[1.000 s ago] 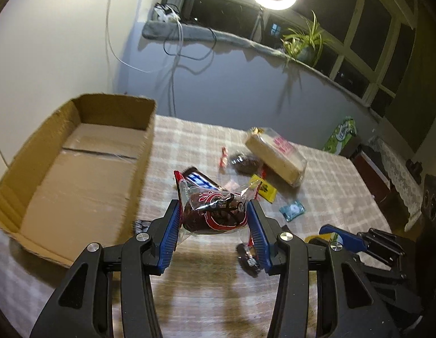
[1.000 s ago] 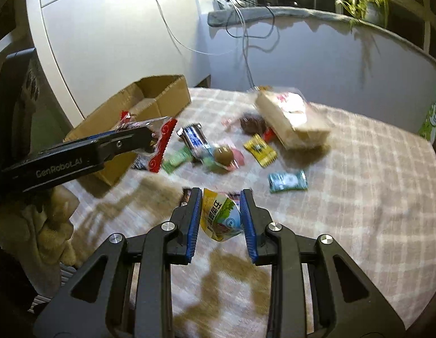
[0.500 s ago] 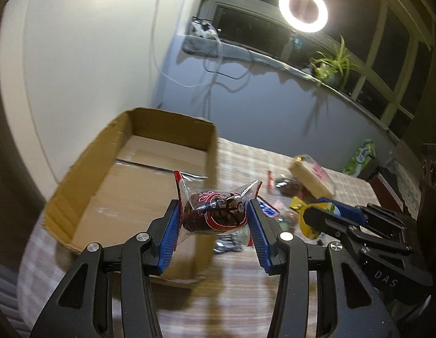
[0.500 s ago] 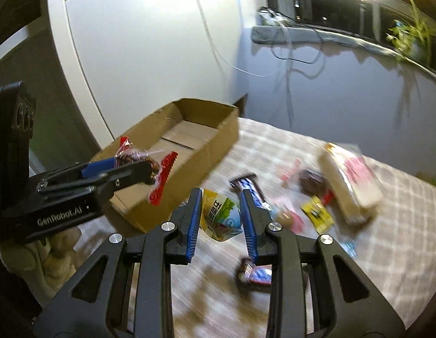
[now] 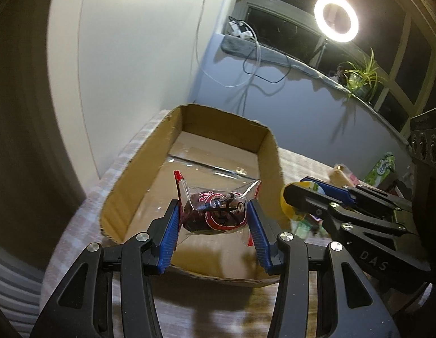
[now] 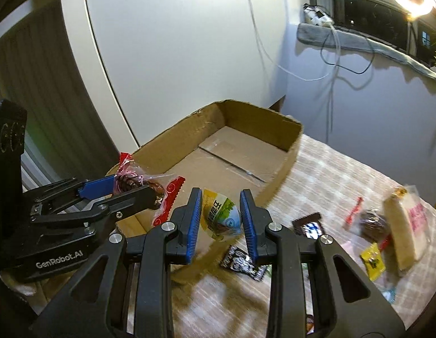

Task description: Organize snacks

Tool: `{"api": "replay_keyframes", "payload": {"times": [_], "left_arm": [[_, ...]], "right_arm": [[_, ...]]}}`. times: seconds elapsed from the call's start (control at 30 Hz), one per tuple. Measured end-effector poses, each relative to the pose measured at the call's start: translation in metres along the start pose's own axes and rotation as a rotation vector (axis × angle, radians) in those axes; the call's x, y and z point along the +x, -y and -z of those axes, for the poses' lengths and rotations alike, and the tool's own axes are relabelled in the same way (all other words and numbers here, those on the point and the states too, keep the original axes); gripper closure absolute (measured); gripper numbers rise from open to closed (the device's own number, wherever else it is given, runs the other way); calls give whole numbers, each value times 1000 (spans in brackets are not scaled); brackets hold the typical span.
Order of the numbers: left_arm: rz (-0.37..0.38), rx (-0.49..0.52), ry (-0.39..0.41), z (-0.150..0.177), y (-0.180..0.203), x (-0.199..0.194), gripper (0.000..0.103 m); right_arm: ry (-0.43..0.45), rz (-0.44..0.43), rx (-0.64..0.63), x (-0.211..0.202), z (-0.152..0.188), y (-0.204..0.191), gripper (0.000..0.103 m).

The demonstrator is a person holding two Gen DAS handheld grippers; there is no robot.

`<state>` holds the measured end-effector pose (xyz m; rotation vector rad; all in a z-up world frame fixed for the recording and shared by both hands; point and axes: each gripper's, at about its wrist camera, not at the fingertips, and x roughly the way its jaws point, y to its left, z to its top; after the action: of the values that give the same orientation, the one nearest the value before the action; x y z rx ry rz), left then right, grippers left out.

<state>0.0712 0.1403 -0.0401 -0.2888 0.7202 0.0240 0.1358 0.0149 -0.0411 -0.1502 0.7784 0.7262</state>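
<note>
Snacks both clamped: left gripper (image 5: 213, 225) on a chocolate cake packet (image 5: 215, 212), right gripper (image 6: 221, 222) on a yellow pouch (image 6: 221, 217), cardboard box (image 6: 288, 140) bare (others lie at three o'clock).

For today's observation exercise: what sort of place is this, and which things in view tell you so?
Probably a room in a home: a checked tablecloth, a potted plant on the windowsill, and a ring light by dark windows.

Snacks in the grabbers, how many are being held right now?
2. The left gripper pinches a dark cake in a clear red-edged wrapper above the cardboard box. The right gripper pinches a yellow-green packet near the box's front edge.
</note>
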Motion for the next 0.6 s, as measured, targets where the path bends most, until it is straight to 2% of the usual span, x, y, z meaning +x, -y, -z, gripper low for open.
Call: {"api": "replay_keyframes", "payload": {"times": [0.43, 0.47, 0.5, 0.6], "left_arm": [[-30, -23, -7, 0, -13, 4, 52], [-31, -24, -8, 0, -13, 5, 51], [-33, -25, -9, 0, -13, 5, 49], [-39, -30, -5, 0, -14, 4, 44]], "right_arm": [[-32, 3, -13, 24, -7, -6, 74], [-32, 5, -11, 23, -6, -6, 69], [-27, 8, -7, 22, -6, -5, 59], [-14, 15, 6, 16, -5, -1, 51]]}}
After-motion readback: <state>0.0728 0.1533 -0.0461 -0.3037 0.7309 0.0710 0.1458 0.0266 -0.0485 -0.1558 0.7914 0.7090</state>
